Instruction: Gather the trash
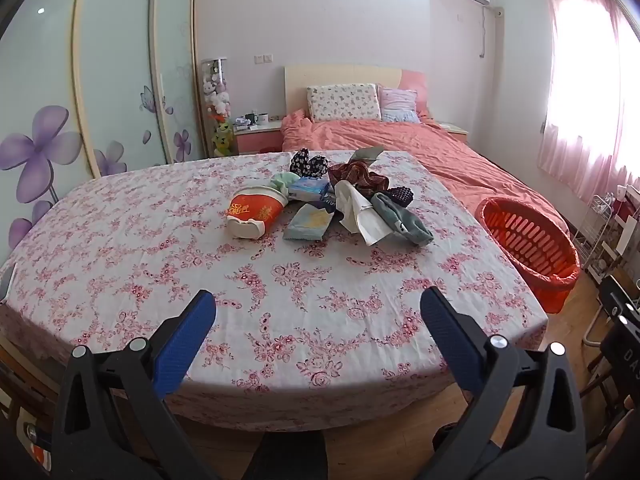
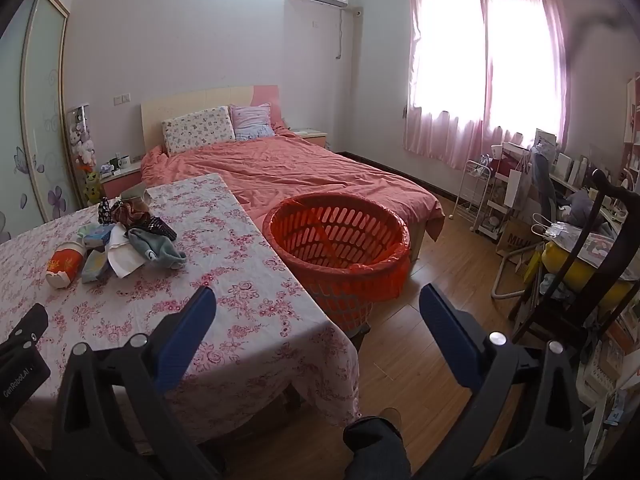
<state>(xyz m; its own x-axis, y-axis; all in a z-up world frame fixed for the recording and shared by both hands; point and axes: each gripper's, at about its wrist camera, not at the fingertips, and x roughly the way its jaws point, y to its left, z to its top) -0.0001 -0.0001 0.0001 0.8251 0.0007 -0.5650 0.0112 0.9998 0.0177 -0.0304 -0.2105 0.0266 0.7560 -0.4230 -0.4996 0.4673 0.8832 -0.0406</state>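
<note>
Both grippers are hanging back at the near edge of the table (image 1: pixel 120 280), the left gripper (image 1: pixel 318 312) and the right gripper (image 2: pixel 318 308) each standing wide apart with nothing between the blue pads, so nothing is being collected yet; the pile of trash is lying toward the far middle of the flowered cloth, well apart from either gripper, and the orange basket (image 2: pixel 340 240) is waiting just beside the table's right edge, lined with an orange bag. The paper cup (image 1: pixel 256 212) is lying on its side at the left of the pile, its long axis running diagonally, its open mouth seeming to point up toward the far right and its white base toward the near left; the white paper (image 1: pixel 362 216) and the grey sock (image 1: pixel 404 220) are trailing out to the near right. Judging from this, the cup is likely the easiest first pick; closing across its narrow body rather than along its length should be holding better, and squeezing gently is probably wise, since thin card is apt to crush.
</note>
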